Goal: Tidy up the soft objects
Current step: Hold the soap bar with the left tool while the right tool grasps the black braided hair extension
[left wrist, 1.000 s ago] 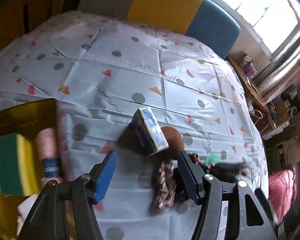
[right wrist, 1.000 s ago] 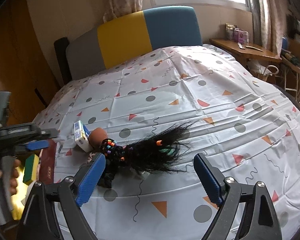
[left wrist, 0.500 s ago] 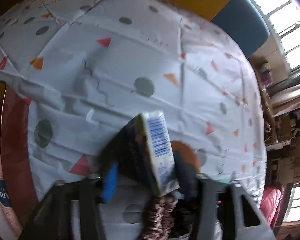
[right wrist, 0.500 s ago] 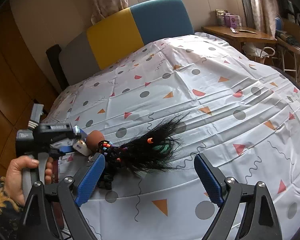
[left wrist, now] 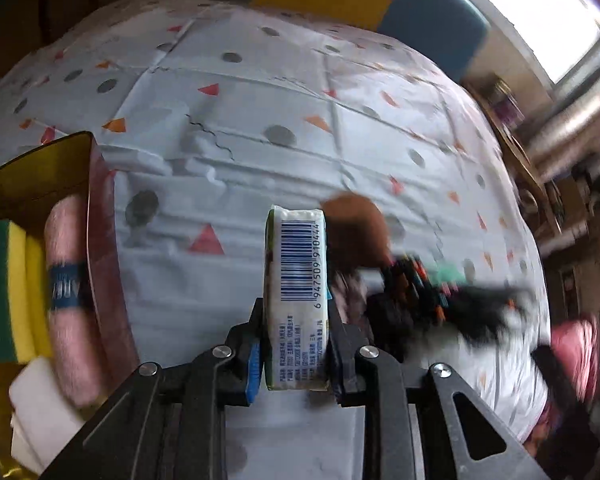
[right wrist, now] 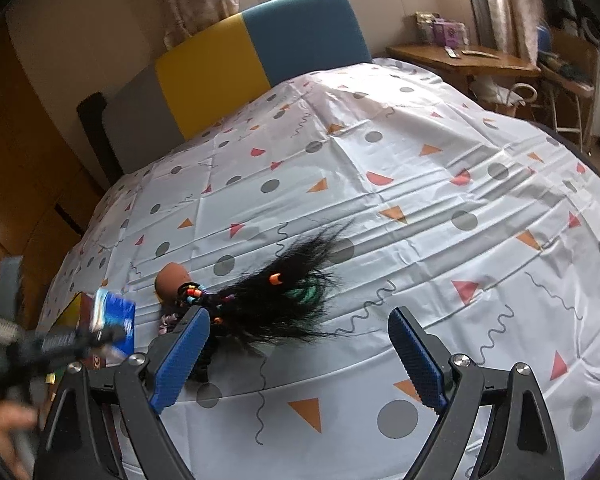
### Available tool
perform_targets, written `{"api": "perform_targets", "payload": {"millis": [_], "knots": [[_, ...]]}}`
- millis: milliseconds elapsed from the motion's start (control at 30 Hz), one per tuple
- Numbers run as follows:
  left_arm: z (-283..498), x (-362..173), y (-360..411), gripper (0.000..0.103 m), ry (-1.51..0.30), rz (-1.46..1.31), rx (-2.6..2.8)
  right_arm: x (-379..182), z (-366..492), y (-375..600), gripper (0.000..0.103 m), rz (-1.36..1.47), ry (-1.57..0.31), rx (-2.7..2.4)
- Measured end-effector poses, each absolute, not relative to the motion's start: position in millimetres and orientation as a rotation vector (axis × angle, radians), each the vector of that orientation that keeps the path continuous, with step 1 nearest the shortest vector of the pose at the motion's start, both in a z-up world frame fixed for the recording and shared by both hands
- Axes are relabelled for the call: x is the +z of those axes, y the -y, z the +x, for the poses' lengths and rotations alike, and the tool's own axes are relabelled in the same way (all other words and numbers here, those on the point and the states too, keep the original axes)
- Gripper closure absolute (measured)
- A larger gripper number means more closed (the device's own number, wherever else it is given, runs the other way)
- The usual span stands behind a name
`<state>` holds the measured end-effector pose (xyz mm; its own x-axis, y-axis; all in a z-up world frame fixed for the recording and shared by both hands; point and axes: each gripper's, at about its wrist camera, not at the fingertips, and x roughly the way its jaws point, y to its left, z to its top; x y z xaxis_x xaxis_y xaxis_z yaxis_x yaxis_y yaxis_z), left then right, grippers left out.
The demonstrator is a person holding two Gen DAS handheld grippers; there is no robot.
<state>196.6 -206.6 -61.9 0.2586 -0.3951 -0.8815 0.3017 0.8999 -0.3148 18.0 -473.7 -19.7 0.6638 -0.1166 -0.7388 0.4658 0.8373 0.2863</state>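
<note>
My left gripper [left wrist: 296,340] is shut on a tissue pack [left wrist: 296,296] with a barcode, held above the patterned sheet; the pack also shows in the right wrist view [right wrist: 114,318]. A brown puff [left wrist: 356,228] and a black wig with coloured beads [left wrist: 452,304] lie to its right. In the right wrist view the wig [right wrist: 284,300] and puff [right wrist: 170,276] lie ahead of my open, empty right gripper [right wrist: 300,356]. A scrunchie [right wrist: 166,318] peeks out by the wig.
A box [left wrist: 40,168] at the left holds a pink rolled towel [left wrist: 70,292], a green and yellow sponge [left wrist: 8,288] and a white block [left wrist: 44,408]. The bed sheet [right wrist: 420,184] spreads ahead, with a headboard [right wrist: 260,52] and a desk [right wrist: 464,60] behind.
My left gripper closed on the tissue pack and lifted it off the sheet. The right gripper stayed open, shifting only slightly.
</note>
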Motion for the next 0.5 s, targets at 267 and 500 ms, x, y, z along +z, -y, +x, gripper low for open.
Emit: {"api": "perform_targets", "payload": {"millis": [267,500], "knots": [[104,-62,215,0.078,-1.159,0.083,-0.658,-23,14,478,0.012,0.516,-0.787,-0.361],[61,-98,206,0.078,-1.201,0.116,-0.709,-19,18,461,0.013,0.43,-0.793,-0.314]]}}
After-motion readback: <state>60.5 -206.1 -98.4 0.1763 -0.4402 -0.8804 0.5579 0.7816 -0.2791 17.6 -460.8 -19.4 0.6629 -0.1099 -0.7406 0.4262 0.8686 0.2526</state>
